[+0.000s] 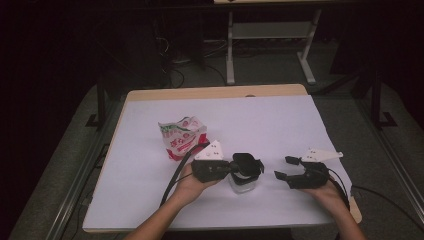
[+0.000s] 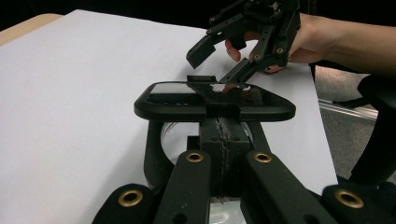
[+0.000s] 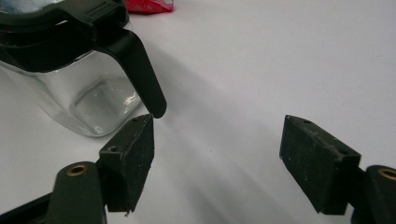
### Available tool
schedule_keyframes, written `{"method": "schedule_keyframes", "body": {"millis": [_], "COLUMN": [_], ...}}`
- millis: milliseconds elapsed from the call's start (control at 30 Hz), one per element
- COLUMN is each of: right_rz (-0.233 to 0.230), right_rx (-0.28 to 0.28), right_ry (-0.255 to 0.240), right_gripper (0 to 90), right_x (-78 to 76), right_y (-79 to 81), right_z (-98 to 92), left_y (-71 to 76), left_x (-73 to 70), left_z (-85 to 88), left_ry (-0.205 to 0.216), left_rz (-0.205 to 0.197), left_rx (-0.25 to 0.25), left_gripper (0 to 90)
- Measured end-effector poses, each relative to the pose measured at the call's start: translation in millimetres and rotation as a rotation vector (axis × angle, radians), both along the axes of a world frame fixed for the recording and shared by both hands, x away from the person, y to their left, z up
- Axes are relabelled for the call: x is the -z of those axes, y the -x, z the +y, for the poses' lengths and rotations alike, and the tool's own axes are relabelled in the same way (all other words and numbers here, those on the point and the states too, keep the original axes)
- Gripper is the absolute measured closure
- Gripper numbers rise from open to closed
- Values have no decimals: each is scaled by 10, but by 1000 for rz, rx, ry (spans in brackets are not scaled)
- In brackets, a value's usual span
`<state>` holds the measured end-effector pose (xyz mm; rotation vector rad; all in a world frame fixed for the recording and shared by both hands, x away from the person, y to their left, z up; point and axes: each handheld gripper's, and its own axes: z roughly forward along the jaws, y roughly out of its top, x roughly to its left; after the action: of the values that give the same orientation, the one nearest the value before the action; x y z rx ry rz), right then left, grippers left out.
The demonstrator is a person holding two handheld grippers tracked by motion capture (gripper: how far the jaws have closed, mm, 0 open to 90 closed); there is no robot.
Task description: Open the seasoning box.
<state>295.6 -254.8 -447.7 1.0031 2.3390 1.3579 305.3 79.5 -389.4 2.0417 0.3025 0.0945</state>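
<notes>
Two grippers: left (image 1: 235, 167) pinching jar (image 1: 243, 184) lid latch, right (image 1: 283, 167) spread | one jar | one snack bag (image 1: 181, 137) at 11 o'clock | white table (image 1: 270, 125), dark room

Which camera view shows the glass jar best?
The right gripper view: the glass jar shows its clear wall and black lid up close. The high view shows it small under the left gripper; the left gripper view shows mainly its lid.

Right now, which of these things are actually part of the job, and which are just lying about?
Part of the job:
- glass jar with its black lid
- left tongs, shut at the jar's handle side
- right tongs, open beside the jar

Just lying about:
- red and white snack bag
- white sheet covering the table
</notes>
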Motion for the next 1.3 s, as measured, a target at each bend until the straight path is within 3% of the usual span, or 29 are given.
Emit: {"method": "schedule_keyframes", "body": {"millis": [700, 1300], "right_rz": [11, 19], "right_rx": [3, 8], "right_ry": [-5, -2], "right_gripper": [257, 256], "right_x": [24, 51], "right_y": [-4, -21], "right_z": [-8, -17], "left_y": [-93, -229], "left_x": [-188, -251], "left_z": [-130, -308], "left_ry": [27, 11], "left_rz": [-6, 19], "left_rx": [7, 25], "left_gripper": [900, 900]}}
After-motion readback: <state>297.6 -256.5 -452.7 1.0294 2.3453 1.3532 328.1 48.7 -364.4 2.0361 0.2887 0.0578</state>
